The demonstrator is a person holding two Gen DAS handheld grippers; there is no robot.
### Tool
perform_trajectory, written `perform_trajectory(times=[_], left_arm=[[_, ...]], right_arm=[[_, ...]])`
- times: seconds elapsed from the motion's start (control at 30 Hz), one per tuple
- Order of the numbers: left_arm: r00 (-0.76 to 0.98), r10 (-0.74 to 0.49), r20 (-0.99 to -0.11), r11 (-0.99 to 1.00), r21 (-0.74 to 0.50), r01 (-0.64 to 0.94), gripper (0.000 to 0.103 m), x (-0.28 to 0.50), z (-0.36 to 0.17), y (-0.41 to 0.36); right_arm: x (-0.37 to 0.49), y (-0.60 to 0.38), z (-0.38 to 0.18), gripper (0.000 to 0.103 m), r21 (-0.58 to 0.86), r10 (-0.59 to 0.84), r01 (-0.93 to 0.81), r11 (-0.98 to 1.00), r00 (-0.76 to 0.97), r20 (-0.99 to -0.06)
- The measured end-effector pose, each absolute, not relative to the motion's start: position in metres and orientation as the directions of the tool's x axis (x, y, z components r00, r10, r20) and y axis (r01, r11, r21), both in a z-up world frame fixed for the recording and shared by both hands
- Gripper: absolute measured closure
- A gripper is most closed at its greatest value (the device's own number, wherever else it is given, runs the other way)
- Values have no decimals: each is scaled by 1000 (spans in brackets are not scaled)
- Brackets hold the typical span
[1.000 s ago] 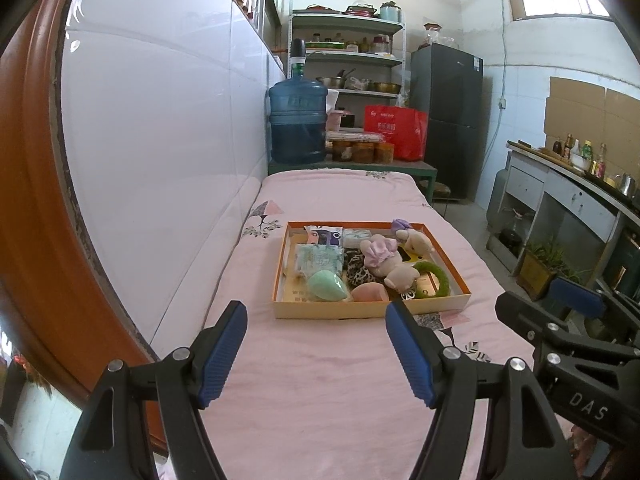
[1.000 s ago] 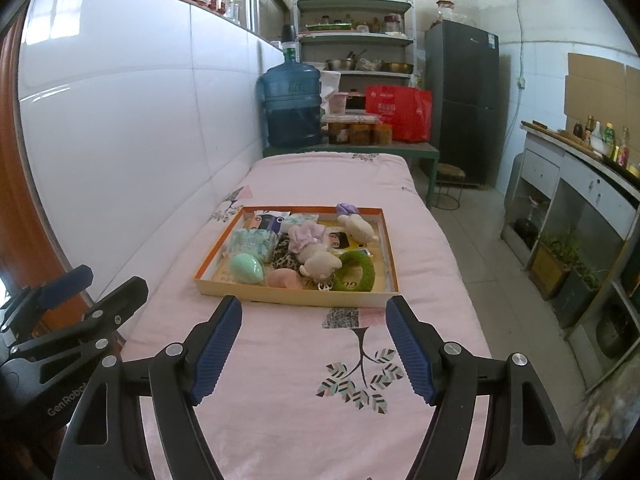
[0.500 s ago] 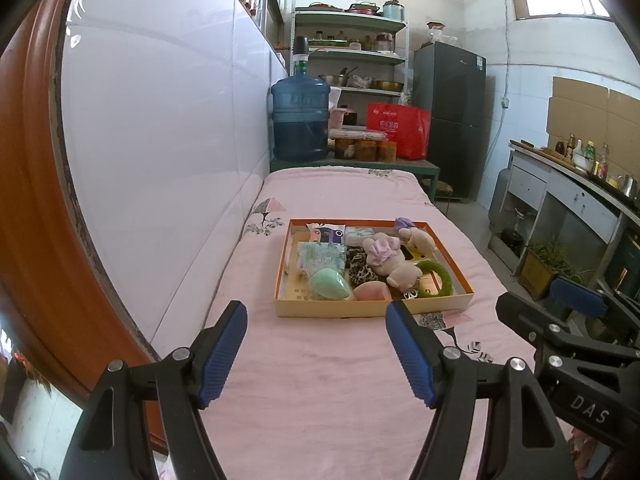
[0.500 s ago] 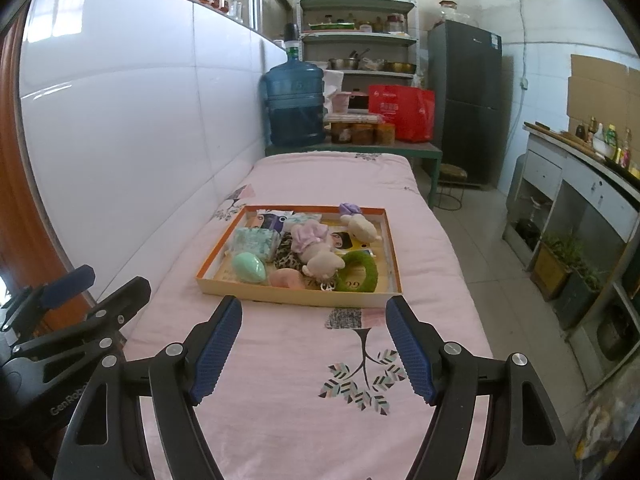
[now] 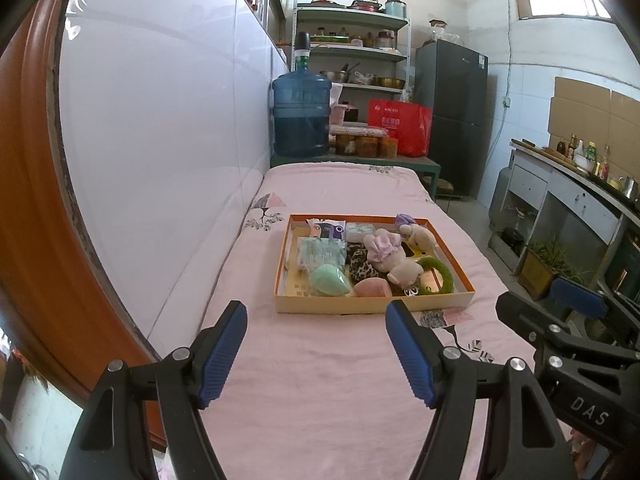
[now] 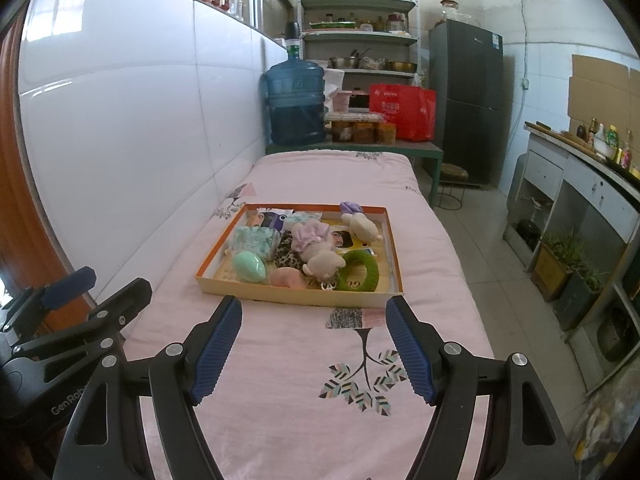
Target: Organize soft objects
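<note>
An orange-rimmed shallow box sits on a pink bedspread, filled with soft items: a mint egg-shaped sponge, a pink sponge, a plush toy in a lilac bonnet, a green fuzzy ring, a leopard scrunchie and a mint tissue pack. My left gripper hovers open just short of the box. My right gripper is open too, equally near the box, with nothing held.
The bed runs along a white tiled wall on the left. Beyond its far end stand a blue water jug, a red bag, shelves and a dark fridge. A counter and potted plants line the right aisle.
Both grippers have edged slightly back and up from the box, so it sits a little lower in both views. Both stay open; nothing in the box has moved.
</note>
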State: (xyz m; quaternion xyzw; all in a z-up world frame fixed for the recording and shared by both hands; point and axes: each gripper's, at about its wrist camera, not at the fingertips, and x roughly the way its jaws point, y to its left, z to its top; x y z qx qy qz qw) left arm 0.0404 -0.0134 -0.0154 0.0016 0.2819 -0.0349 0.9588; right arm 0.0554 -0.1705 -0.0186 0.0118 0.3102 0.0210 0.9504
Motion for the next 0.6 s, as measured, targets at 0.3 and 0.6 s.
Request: perform_trajectory(times=[0.3,0.6], left_arm=[[834,-66,-548,998,-17,67,31,41,-19,-16],[833,-66,-549,998,-17,67,31,41,-19,-15]], right_arm=[[59,-173,-23,27,40,52,-35,999,800,-598],[60,-175,-25,27,42,54,-36,998,798,-600]])
